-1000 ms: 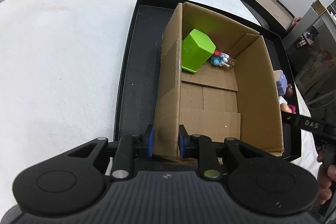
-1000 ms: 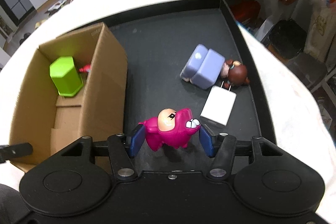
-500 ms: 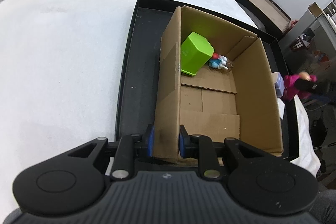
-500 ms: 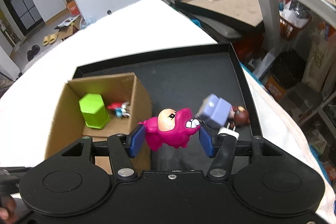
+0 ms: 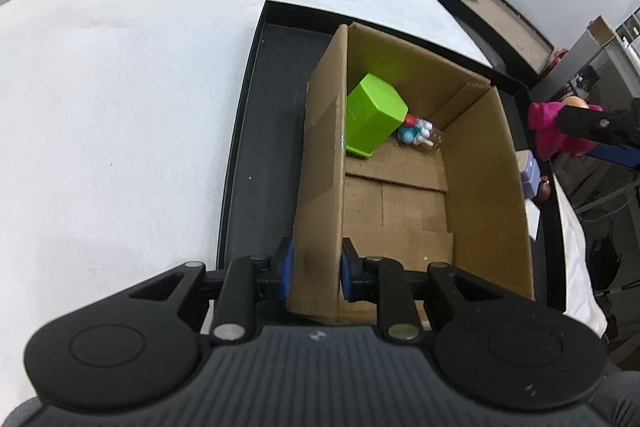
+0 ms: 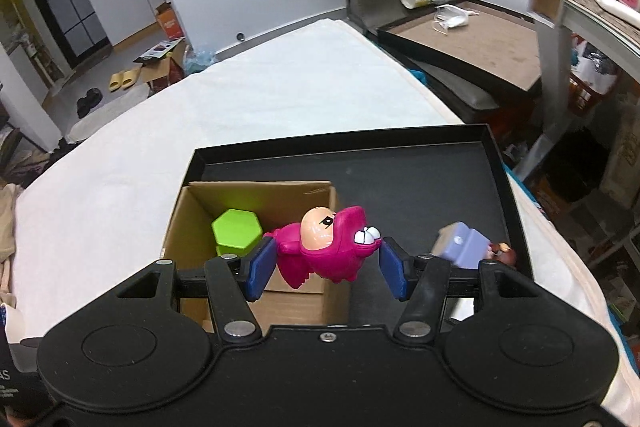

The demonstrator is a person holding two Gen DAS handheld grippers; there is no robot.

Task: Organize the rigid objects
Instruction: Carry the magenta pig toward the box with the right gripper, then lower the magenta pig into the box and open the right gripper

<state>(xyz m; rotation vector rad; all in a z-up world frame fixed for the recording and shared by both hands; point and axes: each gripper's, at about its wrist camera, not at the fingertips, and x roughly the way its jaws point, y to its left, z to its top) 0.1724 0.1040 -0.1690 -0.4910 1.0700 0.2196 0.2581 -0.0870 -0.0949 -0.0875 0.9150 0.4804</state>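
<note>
Pinching magenta toy (image 6: 320, 251), pale face, bulging eyes: right hand-held gripper (image 6: 326, 269) | left hand-held gripper (image 5: 314, 269) clamps cardboard box (image 5: 320, 187) wall

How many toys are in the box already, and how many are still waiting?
Done: the green block and a small red-and-blue toy already lie in the cardboard box. In hand: the right claw holds the pink toy up above the tray, while the left claw grips the box wall. Left: the purple blocks and a brown figure wait on the black tray.
</note>
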